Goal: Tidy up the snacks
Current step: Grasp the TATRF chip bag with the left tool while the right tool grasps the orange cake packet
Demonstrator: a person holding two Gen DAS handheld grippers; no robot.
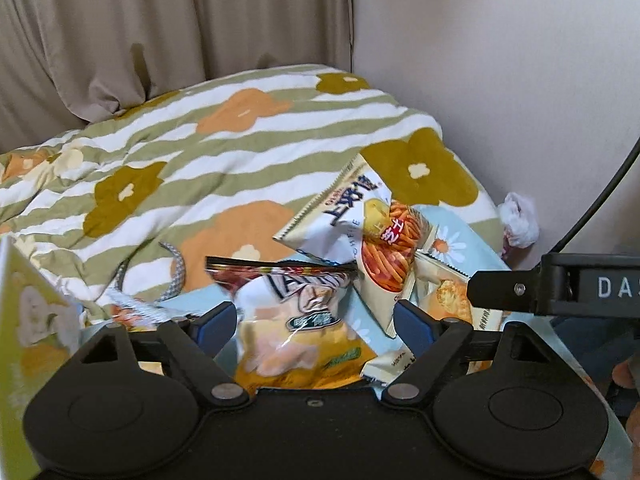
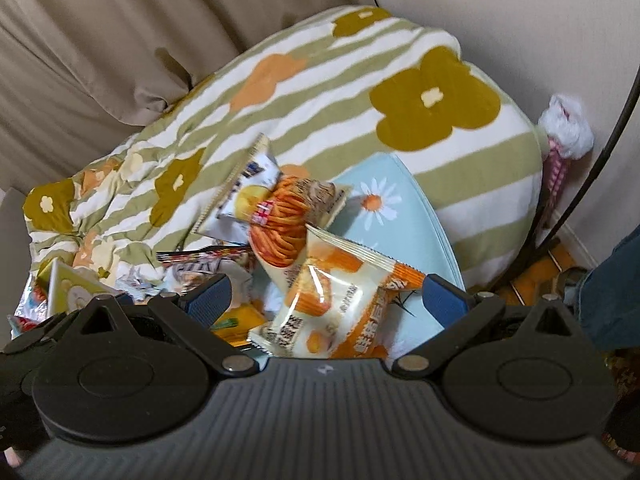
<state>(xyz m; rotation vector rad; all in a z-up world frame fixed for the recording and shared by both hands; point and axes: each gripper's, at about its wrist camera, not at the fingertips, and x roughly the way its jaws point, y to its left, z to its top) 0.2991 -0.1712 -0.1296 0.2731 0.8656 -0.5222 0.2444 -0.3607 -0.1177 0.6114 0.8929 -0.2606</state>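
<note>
While both hand-held grippers hang spread over the snack pile on the bed, we are in the approach step. At 12 o'clock of the left hand-held gripper (image 1: 312, 328) lies a yellow snack bag (image 1: 296, 332); the right hand-held gripper (image 2: 326, 300) frames an orange cake packet (image 2: 340, 304). Next: descend, close squarely.

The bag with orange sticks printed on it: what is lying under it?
The stick-snack bag overlaps the cake packet and a dark-topped bag; light blue daisy fabric shows behind. Whatever lies directly beneath is hidden.

Beige curtain (image 1: 120, 32), plain cream wall (image 1: 500, 60) — bed under a green-striped floral quilt (image 1: 224, 148), soft daylight
</note>
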